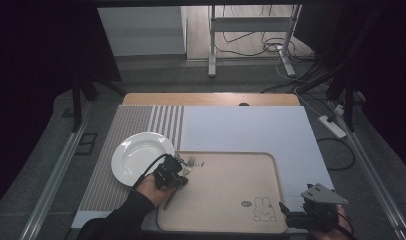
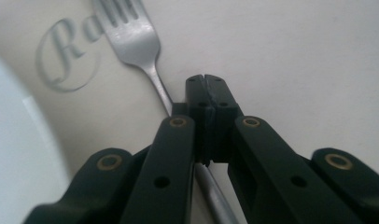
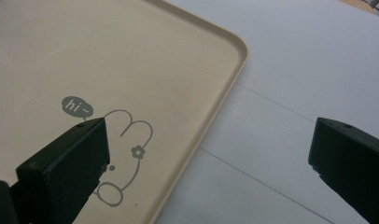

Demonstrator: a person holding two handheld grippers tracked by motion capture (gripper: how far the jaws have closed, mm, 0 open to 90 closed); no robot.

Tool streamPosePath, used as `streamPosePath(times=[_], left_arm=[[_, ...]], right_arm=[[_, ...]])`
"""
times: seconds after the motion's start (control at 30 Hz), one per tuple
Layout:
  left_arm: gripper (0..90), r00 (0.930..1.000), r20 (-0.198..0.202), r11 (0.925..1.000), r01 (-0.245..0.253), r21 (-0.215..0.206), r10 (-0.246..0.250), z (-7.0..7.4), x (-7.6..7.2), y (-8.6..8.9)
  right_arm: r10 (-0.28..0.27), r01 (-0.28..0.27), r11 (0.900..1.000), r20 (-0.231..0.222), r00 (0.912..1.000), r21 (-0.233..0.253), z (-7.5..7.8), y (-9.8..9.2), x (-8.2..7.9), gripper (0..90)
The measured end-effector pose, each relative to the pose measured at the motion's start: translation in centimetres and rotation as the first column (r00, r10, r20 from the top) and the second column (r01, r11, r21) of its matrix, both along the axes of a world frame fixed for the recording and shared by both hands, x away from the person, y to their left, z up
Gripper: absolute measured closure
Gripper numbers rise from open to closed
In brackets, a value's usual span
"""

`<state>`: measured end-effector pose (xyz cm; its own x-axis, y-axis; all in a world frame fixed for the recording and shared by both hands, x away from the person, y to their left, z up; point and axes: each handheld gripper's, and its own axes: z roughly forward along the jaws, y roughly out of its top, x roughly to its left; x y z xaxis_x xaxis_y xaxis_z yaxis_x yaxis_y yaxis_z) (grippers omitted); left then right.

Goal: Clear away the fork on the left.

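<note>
The left gripper [image 2: 207, 91] pinches its jaws tight beside the neck of the fork [image 2: 140, 46], which lies flat at the beige tray's [image 1: 271, 172] left edge near the white plate [image 1: 136, 157], while the right gripper [image 3: 211, 154], jaws wide and empty, waits over the tray's near right corner.

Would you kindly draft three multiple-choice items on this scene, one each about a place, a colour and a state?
1. Where does the silver metal fork lie?
A. on the beige rectangular tray
B. on the round white plate
C. on the floor

2. What colour is the rabbit drawing on the tray?
A. red
B. grey
C. blue

3. How do the jaws of the right gripper stand?
A. shut on the fork
B. shut on nothing
C. wide apart

Answers: 1 A, the fork rests on the tray's beige surface near its left edge, under the left gripper; 2 B, its outline is grey; 3 C, a wide gap separates them.
</note>
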<state>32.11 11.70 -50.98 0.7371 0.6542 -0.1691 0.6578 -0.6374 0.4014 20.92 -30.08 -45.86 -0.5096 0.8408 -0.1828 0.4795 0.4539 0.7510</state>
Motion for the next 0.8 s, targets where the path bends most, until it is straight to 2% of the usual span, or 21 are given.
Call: streamPosePath(times=[0.3,0.43,0.67,0.8], left_arm=[[89.1,0.9986,-0.004,0.9986,-0.053,0.009,0.053,0.1,0.4,1.8],[87.3,0.9984,0.000,0.9984,-0.056,0.004,0.056,0.1,0.5,2.2],[74.5,0.9987,0.047,0.9976,-0.017,-0.067,0.020,0.9,0.0,2.0],[59.0,0.9943,0.107,0.9962,0.004,-0.088,0.005,1.4,-0.5,2.0]], right_arm=[[0.000,0.000,1.000,-0.001,1.0000,0.002,0.0,0.0,0.0,0.0],[0.001,-0.001,1.000,-0.003,1.0000,0.002,0.0,0.0,0.0,0.0],[0.000,0.000,1.000,-0.002,1.0000,0.002,0.0,0.0,0.0,0.0],[0.000,0.000,1.000,0.000,1.0000,0.003,0.0,0.0,0.0,0.0]])
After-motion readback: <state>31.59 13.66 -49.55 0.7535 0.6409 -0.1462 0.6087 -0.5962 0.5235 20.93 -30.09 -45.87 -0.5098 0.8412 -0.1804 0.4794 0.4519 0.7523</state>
